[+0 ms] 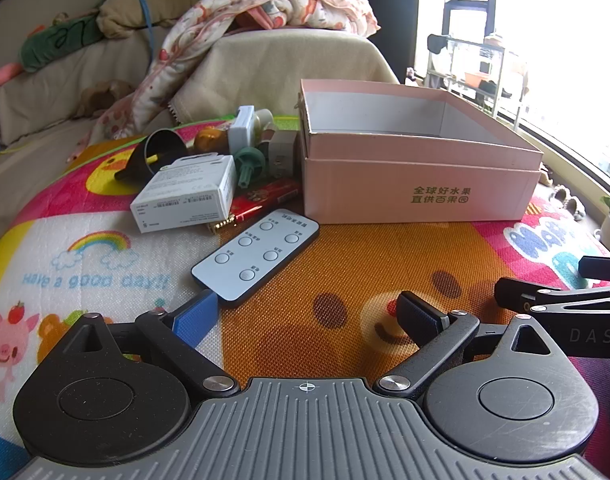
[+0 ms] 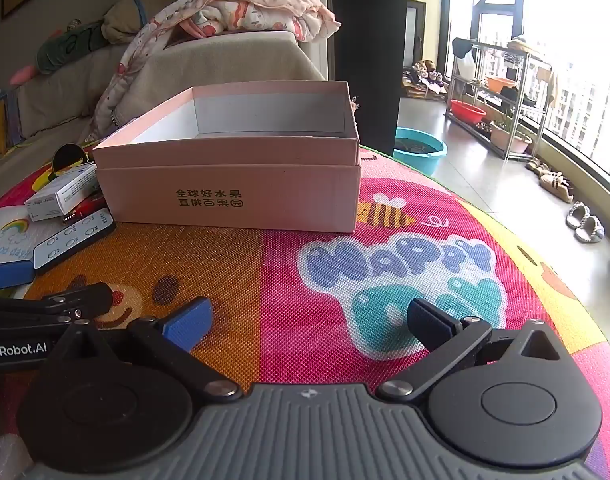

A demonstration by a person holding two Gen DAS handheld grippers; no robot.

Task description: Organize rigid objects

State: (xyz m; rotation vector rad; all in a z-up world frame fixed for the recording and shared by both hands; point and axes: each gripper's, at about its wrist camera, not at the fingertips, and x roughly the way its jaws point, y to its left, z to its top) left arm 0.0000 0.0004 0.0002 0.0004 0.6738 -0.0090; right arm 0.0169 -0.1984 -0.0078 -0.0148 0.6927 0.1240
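Note:
An open pink cardboard box (image 1: 421, 184) (image 2: 233, 192) stands on the colourful play mat, its inside bare as far as I see. Left of it lies a heap of small items: a pale remote control (image 1: 257, 254) (image 2: 75, 240), a white carton (image 1: 185, 192) (image 2: 61, 192), a red packet (image 1: 263, 196), a black funnel (image 1: 153, 152), a green knob (image 1: 247, 162) and white plugs (image 1: 245, 126). My left gripper (image 1: 305, 316) is open, low over the mat just short of the remote. My right gripper (image 2: 309, 320) is open over the mat, right of the left one, nothing between its fingers.
A sofa with a beige cover (image 1: 281, 60), a patterned blanket (image 1: 273, 4) and plush toys stands behind the mat. To the right, bare floor holds a teal basin (image 2: 419, 152), slippers (image 2: 585, 222) and a metal rack (image 2: 501, 96) by the window.

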